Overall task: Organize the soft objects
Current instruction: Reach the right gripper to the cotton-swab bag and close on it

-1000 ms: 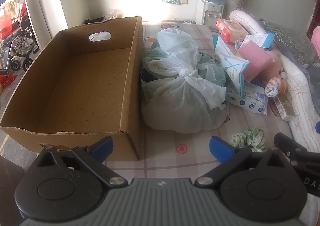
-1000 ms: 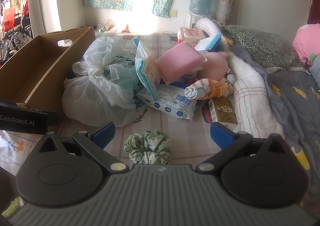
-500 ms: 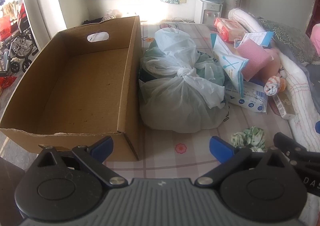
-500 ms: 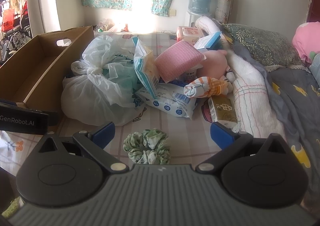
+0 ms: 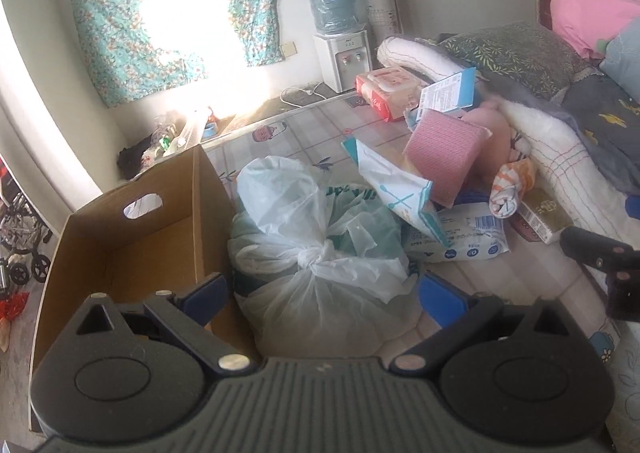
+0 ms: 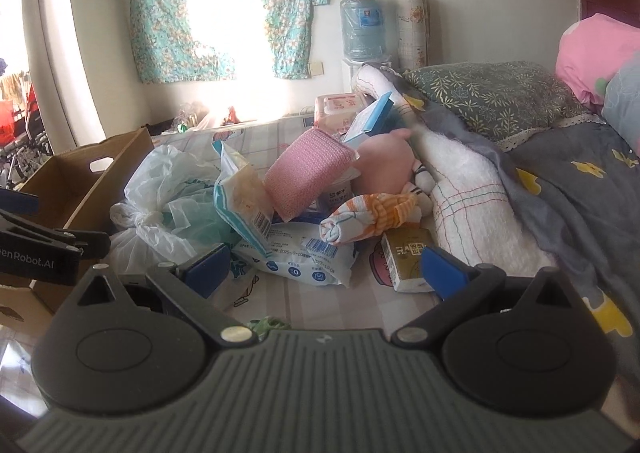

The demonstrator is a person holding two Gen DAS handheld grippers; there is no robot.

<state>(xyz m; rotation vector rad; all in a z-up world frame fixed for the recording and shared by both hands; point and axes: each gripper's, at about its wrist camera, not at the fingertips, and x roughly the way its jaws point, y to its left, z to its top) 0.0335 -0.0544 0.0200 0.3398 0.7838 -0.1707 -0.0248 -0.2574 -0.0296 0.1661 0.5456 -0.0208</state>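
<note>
Both grippers moved in since a moment ago: left gripper (image 5: pixel 320 291) wide over tied plastic bag (image 5: pixel 320 253), right gripper (image 6: pixel 324 267) wide past scrunchie (image 6: pixel 267 323), nothing in cardboard box (image 5: pixel 132 237) yet.

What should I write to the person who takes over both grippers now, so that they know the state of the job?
Left gripper: jaws open, holding nothing, aimed at the tied plastic bag.
Right gripper: jaws open, holding nothing, facing the pile.
Cardboard box: on the left, beside the bag; what shows of its inside holds nothing.
Pile: pink sponge, striped cloth roll, white wipes pack, right of the bag.
Green scrunchie: just under the right gripper, mostly hidden.
Done: nothing in the box yet. Left: all the soft things.
</note>
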